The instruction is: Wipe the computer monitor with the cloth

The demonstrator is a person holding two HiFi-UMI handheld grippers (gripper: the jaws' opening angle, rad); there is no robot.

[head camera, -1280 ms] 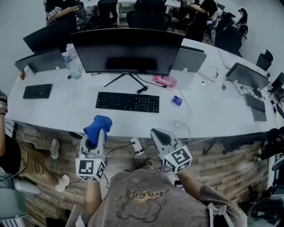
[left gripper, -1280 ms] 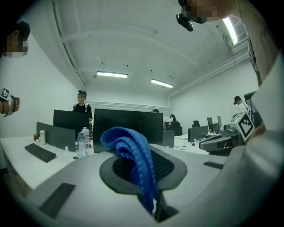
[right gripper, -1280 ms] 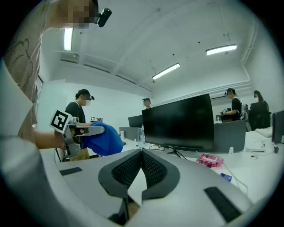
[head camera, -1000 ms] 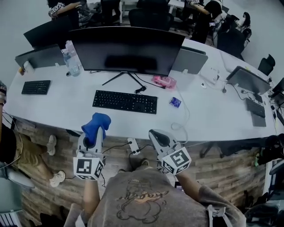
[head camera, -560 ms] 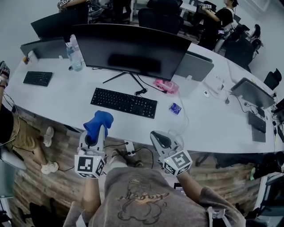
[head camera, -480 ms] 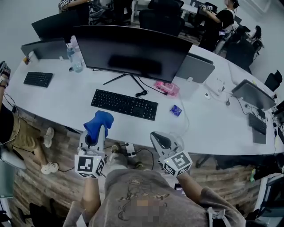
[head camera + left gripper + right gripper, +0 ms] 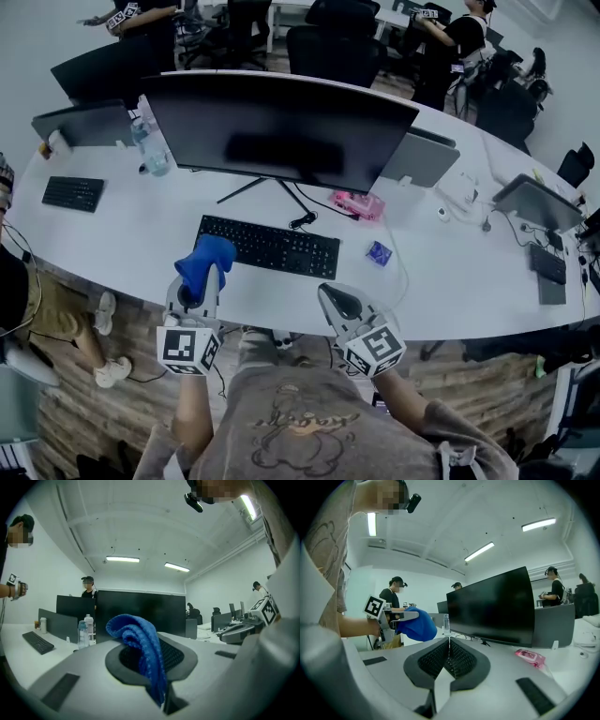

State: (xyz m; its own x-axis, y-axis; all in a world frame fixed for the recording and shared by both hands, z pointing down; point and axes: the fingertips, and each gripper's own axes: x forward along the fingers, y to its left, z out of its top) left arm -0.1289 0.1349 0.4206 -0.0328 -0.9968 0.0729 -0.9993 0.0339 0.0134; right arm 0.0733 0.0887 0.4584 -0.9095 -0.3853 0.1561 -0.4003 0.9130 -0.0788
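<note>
Left gripper view: left tongs (image 7: 151,651) pinch blue cloth (image 7: 136,627); right tongs (image 7: 449,651) pressed together.

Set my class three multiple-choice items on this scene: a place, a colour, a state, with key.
1. Where is the pink packet? A on the floor; B on the desk, right of the monitor's stand; C on a chair.
2. What colour is the cloth? A blue; B yellow; C white.
3. How is the right gripper? A wide open; B shut on the cloth; C shut, empty.
Key: B, it lies beside the stand's foot; A, blue in every view; C, its pads meet with nothing between; the left gripper has the cloth.
</note>
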